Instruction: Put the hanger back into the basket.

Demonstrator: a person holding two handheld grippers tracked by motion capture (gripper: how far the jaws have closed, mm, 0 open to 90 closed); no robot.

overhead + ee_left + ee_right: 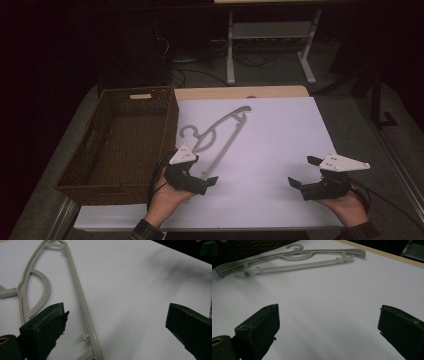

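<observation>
A grey plastic clothes hanger (225,142) lies flat on the white sheet (280,135), its hook toward the wicker basket (169,125). My left gripper (201,171) is held in a hand at the hanger's near end, its jaws wide open. In the left gripper view the hanger's long bar (77,287) runs between the jaws, close to the left one, and neither pad touches it; the left gripper (116,320) holds nothing. My right gripper (304,171) hovers open over bare sheet at the right, well away from the hanger (294,263). The right gripper (328,320) is empty.
The brown wicker basket stands empty along the table's left side, next to the hanger's hook. The table's wooden edge (240,92) shows beyond the sheet. Behind it stand a white desk frame (270,35) and cables on a dark floor.
</observation>
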